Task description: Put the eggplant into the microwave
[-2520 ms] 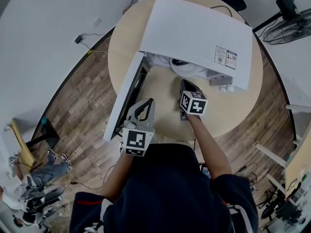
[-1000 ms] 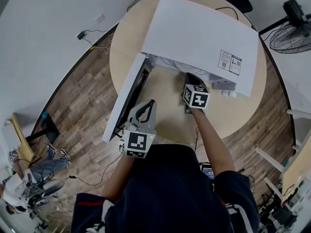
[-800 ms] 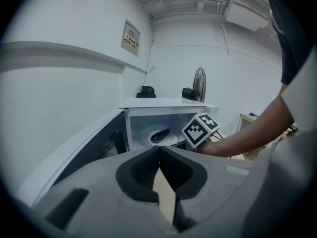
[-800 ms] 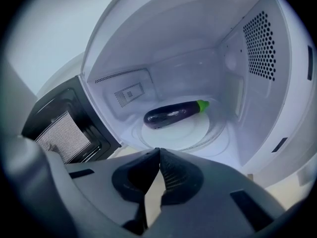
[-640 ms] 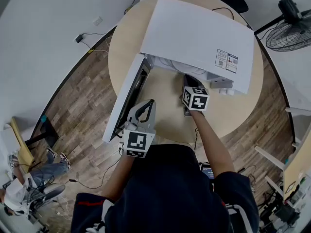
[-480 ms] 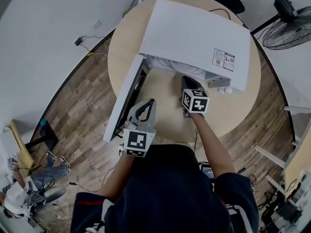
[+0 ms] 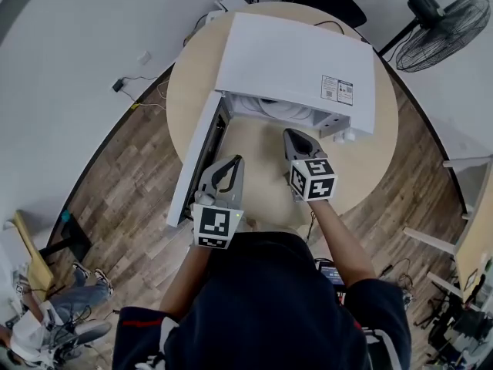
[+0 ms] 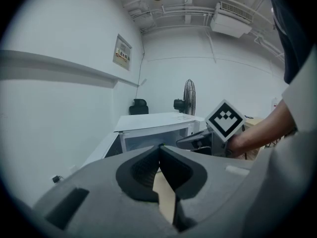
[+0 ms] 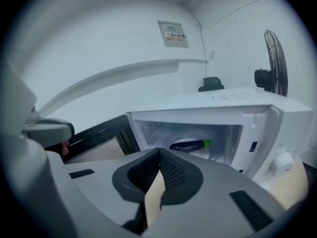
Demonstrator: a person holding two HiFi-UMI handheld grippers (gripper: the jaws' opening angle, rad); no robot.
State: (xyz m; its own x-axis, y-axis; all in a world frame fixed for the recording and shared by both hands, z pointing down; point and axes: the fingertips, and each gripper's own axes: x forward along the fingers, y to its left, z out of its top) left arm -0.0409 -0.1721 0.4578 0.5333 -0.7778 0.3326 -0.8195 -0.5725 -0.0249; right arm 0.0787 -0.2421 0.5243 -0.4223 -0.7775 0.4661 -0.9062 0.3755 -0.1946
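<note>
Right gripper view shows the eggplant [image 9: 190, 145] lying inside the microwave [image 9: 223, 108], door [image 9: 99, 133] open. The right gripper [image 9: 159, 150] and left gripper [image 8: 160, 147] have jaws together, empty.

Long purple eggplant [image 9: 189, 145] lies inside the boxy white microwave [image 7: 296, 56]; the microwave's door [image 7: 196, 156] hangs open at its left, round wooden table [image 7: 192, 75] beneath it, black pedestal fan [image 7: 443, 18] behind it to the right.

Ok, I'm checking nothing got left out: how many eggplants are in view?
1. The eggplant lies inside the open microwave. Part of its inside is hidden, so another could be out of sight.
</note>
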